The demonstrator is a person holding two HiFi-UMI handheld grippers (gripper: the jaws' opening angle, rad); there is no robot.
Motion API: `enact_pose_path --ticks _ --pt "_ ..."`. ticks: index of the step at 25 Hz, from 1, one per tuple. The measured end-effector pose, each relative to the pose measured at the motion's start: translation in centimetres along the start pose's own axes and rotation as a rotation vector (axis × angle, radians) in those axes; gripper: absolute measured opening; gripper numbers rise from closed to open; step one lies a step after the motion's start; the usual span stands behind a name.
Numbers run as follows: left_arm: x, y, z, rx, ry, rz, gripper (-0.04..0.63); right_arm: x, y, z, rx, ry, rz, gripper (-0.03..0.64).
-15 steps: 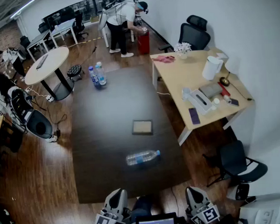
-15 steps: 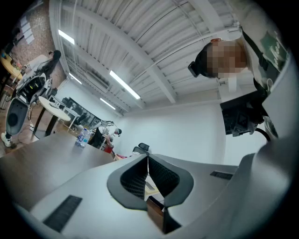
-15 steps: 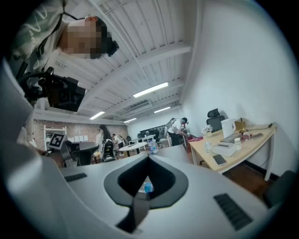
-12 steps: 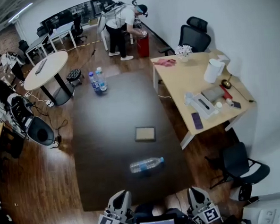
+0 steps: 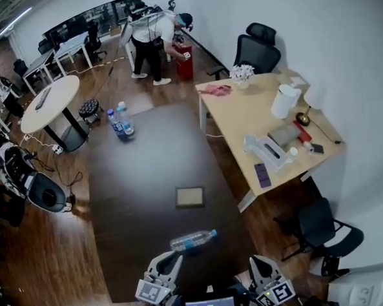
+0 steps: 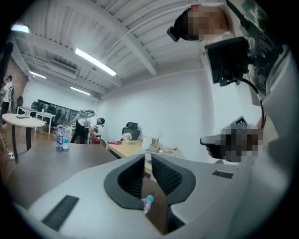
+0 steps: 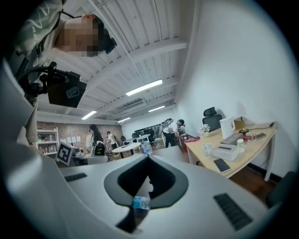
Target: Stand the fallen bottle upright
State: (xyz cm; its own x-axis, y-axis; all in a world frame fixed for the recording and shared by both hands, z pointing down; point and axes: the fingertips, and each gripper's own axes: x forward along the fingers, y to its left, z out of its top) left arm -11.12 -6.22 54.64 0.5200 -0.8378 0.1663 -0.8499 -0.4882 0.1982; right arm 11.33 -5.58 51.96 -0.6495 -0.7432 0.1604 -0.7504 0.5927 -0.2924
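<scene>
A clear plastic bottle point(image 5: 193, 239) with a blue cap and blue label lies on its side near the front edge of the dark table point(image 5: 141, 178), cap toward the right. My left gripper point(image 5: 174, 256) is shut and empty, its tips just short of the bottle's left end. My right gripper point(image 5: 257, 261) hovers off the table's front right corner, also shut and empty. In the left gripper view the blue-capped bottle point(image 6: 147, 203) shows low behind the left gripper point(image 6: 147, 158). The right gripper view shows the bottle's label point(image 7: 140, 203) below the right gripper point(image 7: 148, 158).
A small flat square tray point(image 5: 189, 196) lies mid-table beyond the bottle. Two upright bottles point(image 5: 120, 122) stand at the far end. A cluttered wooden desk point(image 5: 241, 110) runs along the right, with a black chair point(image 5: 319, 228) near the table's corner. A person point(image 5: 149, 38) bends over at the back.
Both grippers and the head camera have come forward, so the fallen bottle now lies much closer to the gripper tips. The left gripper has angled right, toward the bottle. The bottle has not moved.
</scene>
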Motion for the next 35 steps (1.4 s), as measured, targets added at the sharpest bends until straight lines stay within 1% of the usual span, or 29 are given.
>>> enact_pose_path --ticks 1,3,5,6,7,8,9,10,11,12,14,16,21,25,31,34,35 --pt "0.9 0.2 -0.5 0.005 0.026 -0.005 0.082 0.3 -0.2 0.0 0.004 0.003 0.006 0.020" --pt "2.8 0.6 -1.7 0.042 0.075 -0.018 0.091 1.1 -0.3 -0.1 0.009 0.010 0.022 0.020" --pt "4.9 0.6 -3.8 0.122 0.136 -0.036 0.091 2.1 -0.2 -0.3 0.010 0.022 0.049 0.020" --pt "5.9 0.5 -5.2 0.156 0.169 -0.055 0.091 2.5 0.1 -0.3 0.003 0.026 0.063 0.020" --pt "6.8 0.3 -6.7 0.174 0.201 -0.085 0.109 2.8 0.3 -0.3 -0.012 0.025 0.076 0.020" --pt "7.5 0.0 -8.0 0.176 0.233 -0.120 0.180 2.9 0.5 -0.3 -0.030 0.022 0.085 0.020" --pt "8.2 -0.2 -9.2 0.177 0.266 -0.150 0.210 3.0 0.5 -0.4 -0.046 0.021 0.090 0.020" --pt "8.8 -0.2 -10.3 0.183 0.302 -0.169 0.217 2.9 0.4 -0.6 -0.057 0.022 0.091 0.020" --pt "9.3 -0.1 -11.4 0.196 0.338 -0.176 0.248 2.8 0.2 -0.8 -0.060 0.024 0.090 0.020" --pt "9.8 0.2 -12.6 0.218 0.375 -0.175 0.258 2.7 0.0 -0.9 -0.054 0.025 0.088 0.020" --pt "10.4 1.1 -15.2 0.281 0.448 -0.175 0.258 2.4 -0.2 -1.2 -0.027 0.033 0.080 0.020" --pt "10.8 2.0 -17.2 0.326 0.507 -0.185 0.258 2.1 -0.3 -1.2 0.008 0.041 0.071 0.020" --pt "11.6 1.9 -19.4 0.385 0.601 -0.254 0.258 1.6 -1.0 -1.7 -0.012 0.043 0.058 0.020" --pt "12.3 1.7 -20.4 0.422 0.631 -0.287 0.258 1.9 -1.1 -1.5 -0.020 0.034 0.053 0.020" --pt "12.8 2.4 -21.8 0.440 0.663 -0.281 0.258 2.3 -1.2 -1.6 -0.019 0.043 0.052 0.020" --pt "13.2 2.6 -22.5 0.454 0.689 -0.291 0.258 2.7 -1.2 -2.1 -0.002 0.069 0.065 0.020" --pt "13.2 2.7 -22.7 0.456 0.698 -0.296 0.258 3.1 -1.1 -2.4 -0.017 0.081 0.075 0.020"
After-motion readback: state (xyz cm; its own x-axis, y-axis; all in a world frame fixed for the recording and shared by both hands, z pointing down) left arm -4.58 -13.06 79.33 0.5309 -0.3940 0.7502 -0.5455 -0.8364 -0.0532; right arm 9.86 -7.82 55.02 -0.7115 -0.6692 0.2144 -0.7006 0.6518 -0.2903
